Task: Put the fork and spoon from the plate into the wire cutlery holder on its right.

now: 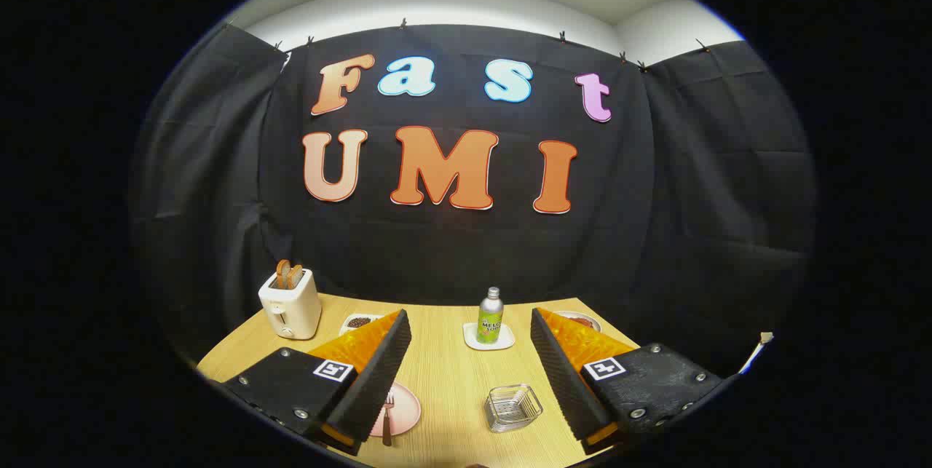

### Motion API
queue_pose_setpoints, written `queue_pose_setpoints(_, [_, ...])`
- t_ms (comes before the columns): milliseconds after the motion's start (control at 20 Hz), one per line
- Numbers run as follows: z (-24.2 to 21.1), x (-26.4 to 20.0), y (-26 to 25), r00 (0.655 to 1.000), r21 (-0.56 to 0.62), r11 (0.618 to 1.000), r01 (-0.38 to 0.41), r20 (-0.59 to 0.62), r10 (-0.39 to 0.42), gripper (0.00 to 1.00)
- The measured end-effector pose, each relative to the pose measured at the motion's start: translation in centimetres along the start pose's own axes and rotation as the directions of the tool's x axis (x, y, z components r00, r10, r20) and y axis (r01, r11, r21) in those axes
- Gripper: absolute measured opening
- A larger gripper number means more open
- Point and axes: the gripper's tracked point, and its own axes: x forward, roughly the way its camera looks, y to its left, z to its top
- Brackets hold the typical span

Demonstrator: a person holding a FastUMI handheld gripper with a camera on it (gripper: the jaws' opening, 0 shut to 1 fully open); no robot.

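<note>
A pink plate (403, 410) lies on the wooden table, partly hidden behind my left finger. A fork (387, 417) with a dark handle rests on the plate, tines pointing away from me. I cannot make out a spoon; the rest of the plate is covered. To the plate's right stands the wire cutlery holder (513, 407), with nothing showing in it. My gripper (471, 340) is open and high above the table, its fingers wide apart and holding nothing. The plate and the holder lie below the gap between the fingers.
A white toaster (290, 302) with toast slices stands at the back left, a small bowl (358, 322) beside it. A green bottle (490, 316) stands on a white coaster (488, 338) at the back middle. Another bowl (579, 320) peeks over my right finger.
</note>
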Motion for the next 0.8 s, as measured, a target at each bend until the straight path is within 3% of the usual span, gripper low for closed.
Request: queue_pose_setpoints(800, [-0.9,-1.2,2.9,0.998,0.016,0.998,-0.058,-0.011,0.058,0.99])
